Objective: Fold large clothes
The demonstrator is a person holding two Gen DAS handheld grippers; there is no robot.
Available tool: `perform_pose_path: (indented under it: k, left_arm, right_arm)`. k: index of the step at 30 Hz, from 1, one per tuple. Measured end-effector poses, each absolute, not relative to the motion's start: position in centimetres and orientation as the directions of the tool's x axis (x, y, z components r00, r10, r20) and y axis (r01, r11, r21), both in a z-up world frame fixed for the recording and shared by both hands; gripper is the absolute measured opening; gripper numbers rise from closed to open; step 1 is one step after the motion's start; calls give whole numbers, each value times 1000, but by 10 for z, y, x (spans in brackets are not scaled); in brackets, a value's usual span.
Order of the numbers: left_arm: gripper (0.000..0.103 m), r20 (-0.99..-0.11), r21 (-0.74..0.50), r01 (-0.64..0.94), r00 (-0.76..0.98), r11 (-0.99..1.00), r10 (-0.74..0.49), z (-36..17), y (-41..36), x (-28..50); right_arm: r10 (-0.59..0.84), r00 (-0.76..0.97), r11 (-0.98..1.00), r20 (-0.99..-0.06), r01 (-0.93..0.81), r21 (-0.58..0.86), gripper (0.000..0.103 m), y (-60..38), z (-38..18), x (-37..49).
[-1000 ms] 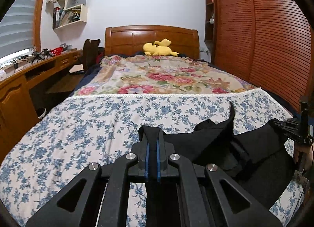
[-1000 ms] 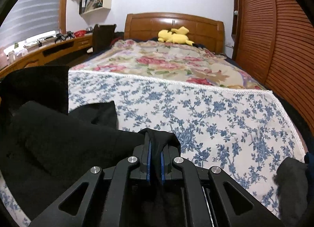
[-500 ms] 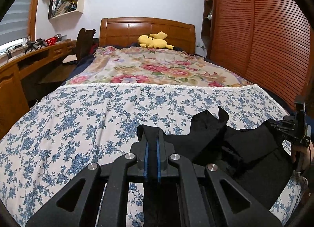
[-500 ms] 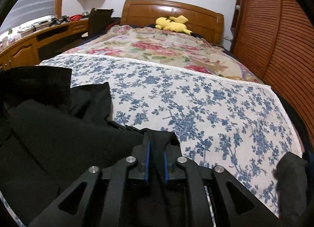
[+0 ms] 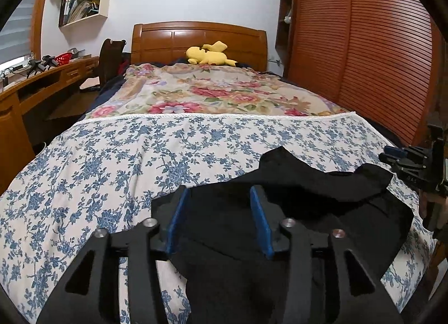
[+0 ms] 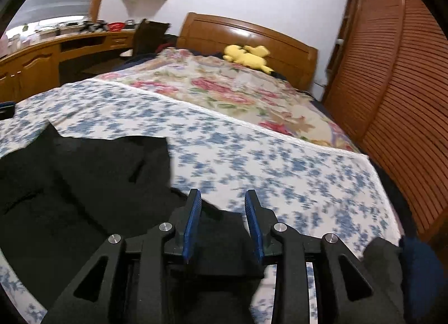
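Note:
A black garment (image 5: 322, 212) lies spread on the near end of the bed, over the blue-flowered sheet (image 5: 112, 161). My left gripper (image 5: 218, 191) hovers low over its left part. Its jaws are opening, and the cloth lies loose between and under the blue pads (image 5: 176, 214), which do not press on it. The right gripper (image 5: 406, 156) shows at the right edge, in a hand. In the blurred, tilted right wrist view the right gripper (image 6: 223, 193) is over the black garment's (image 6: 84, 184) right edge. Its jaws are opening too, with nothing pinched.
A flowered quilt (image 5: 212, 94) and a yellow plush toy (image 5: 208, 56) lie further up the bed by the wooden headboard (image 5: 196, 35). A desk (image 5: 42, 83) and chair (image 5: 109, 58) stand left, slatted wardrobe doors (image 5: 378, 44) right. Another dark cloth (image 6: 383, 262) lies at the bed's right corner.
Both grippers were shut on black cloth and have let it go, their jaws now apart. The raised flap has sunk flat. The right gripper has lifted, shifted sideways and rolled.

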State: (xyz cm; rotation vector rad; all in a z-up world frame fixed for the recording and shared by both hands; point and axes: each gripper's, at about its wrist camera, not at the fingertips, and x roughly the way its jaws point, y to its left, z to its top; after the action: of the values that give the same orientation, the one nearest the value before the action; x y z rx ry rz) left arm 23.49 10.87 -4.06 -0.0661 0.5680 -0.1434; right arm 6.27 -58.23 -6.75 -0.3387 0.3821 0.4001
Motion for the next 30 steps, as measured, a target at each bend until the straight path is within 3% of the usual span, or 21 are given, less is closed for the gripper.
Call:
perform_pose_path:
  k: [1,3,9,12,18,21,22,30]
  left_arm:
    - [66,-531,-108,121,832,987,-160,-42,109,233]
    - [71,-530,-122,127,830,984,-173,-44,111,231]
    - [72,-545,-113,125,822,986,-167,-51,115,224]
    - [72,-544,-112,127,822,986,-168,-52,116,222]
    - [72,-541,-113,136,822,984,-176,-51,117,221]
    - [72,-540,-111,136,823,985,-174,-51,117,221]
    - [72,-540,-110,136,823,985,-174,-51,116,221]
    - [72,-543,-104,147,820,984,-181,-51,111,223]
  right_arm:
    - [331,841,858,-429,-457,-234,34,-578,-68,60]
    - [379,806,831,-456,-512,-215,37,-564,-71,54]
    - [433,717,746,-546,-625,-229,48,-516,-87,50]
    - [413,692,720,-593,-646,-253,48,-498,-95,55]
    - [252,732,683,-633,-598,-420,48,-476,-100,78]
    - [241,737,661,-632,-601,-449,22,-469,-90,89]
    - [232,743,656,-628,-596,-463,18,-469,-86,94]
    - [138,837,707,-529,-457,-539,20,-447,-65,144]
